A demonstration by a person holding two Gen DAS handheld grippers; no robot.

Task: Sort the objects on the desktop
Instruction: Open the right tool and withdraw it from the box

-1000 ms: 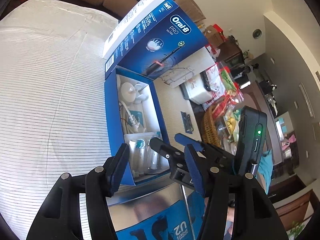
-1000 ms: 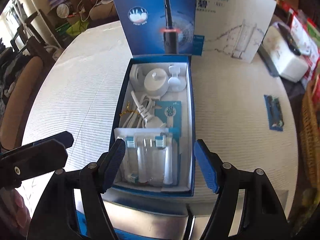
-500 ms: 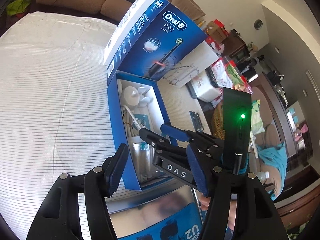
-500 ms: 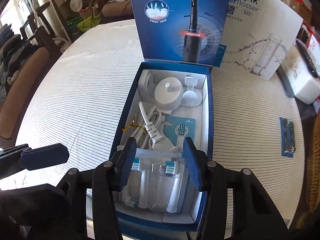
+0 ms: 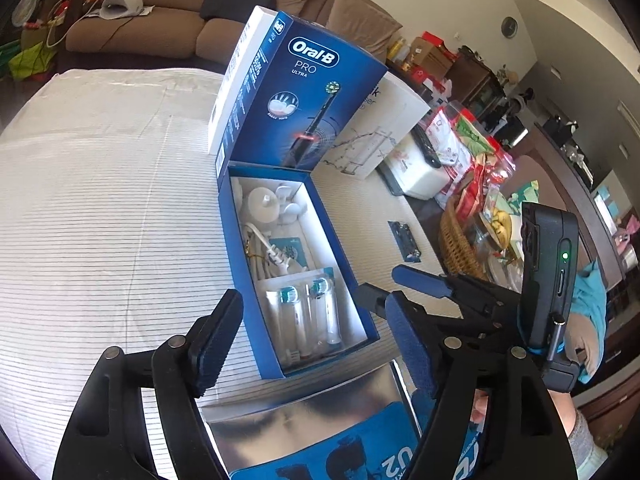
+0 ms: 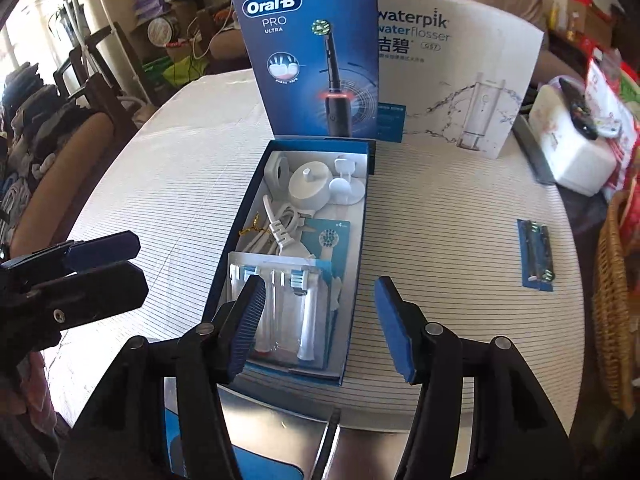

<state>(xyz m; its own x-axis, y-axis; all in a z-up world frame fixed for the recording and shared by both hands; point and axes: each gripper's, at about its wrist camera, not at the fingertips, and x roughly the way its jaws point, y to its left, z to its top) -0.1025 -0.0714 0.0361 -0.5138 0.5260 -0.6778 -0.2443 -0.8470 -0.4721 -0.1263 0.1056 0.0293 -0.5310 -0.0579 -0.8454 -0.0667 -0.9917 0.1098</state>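
Black left gripper [image 5: 316, 340], right gripper [image 6: 320, 328]: opening, empty.

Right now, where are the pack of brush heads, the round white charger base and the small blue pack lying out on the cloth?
Pack of brush heads [image 6: 280, 304], right wrist view, on its clear front.
Round white charger base [image 6: 309, 184], right wrist view, on its top.
Small blue pack [image 6: 537, 255], right wrist view, on its middle.

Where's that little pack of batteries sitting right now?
In the right wrist view the battery pack lies flat on the table, right of the open blue box and just left of the wicker basket.
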